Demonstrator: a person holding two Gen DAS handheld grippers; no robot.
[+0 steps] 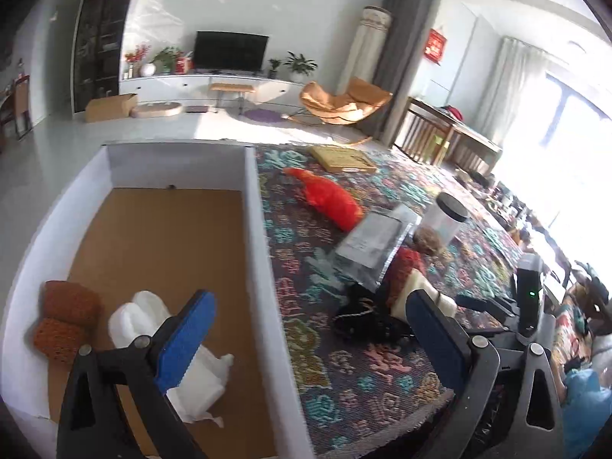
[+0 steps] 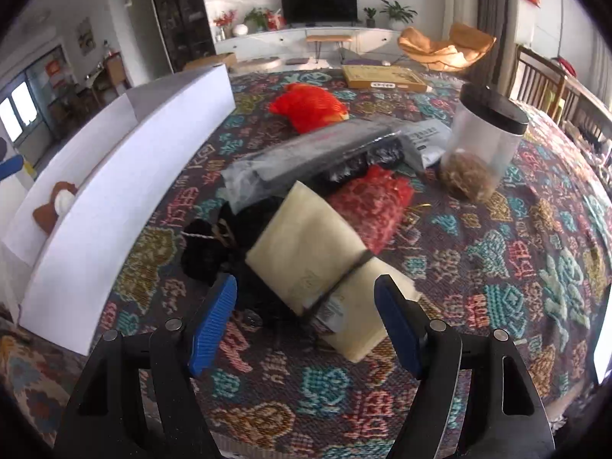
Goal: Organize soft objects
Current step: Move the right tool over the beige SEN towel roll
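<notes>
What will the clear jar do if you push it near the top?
The jar looks tall and mostly empty, so it would probably feel light and might tip. Its round wall suggests it could roll once down. The brown stuff inside may shift.

A lidded clear jar and a flat cardboard box rest on the patterned tablecloth.

Bright daylight, blown out to white glare at window; strong fisheye bending and dark corners away from it; motion blur over jar.
</notes>
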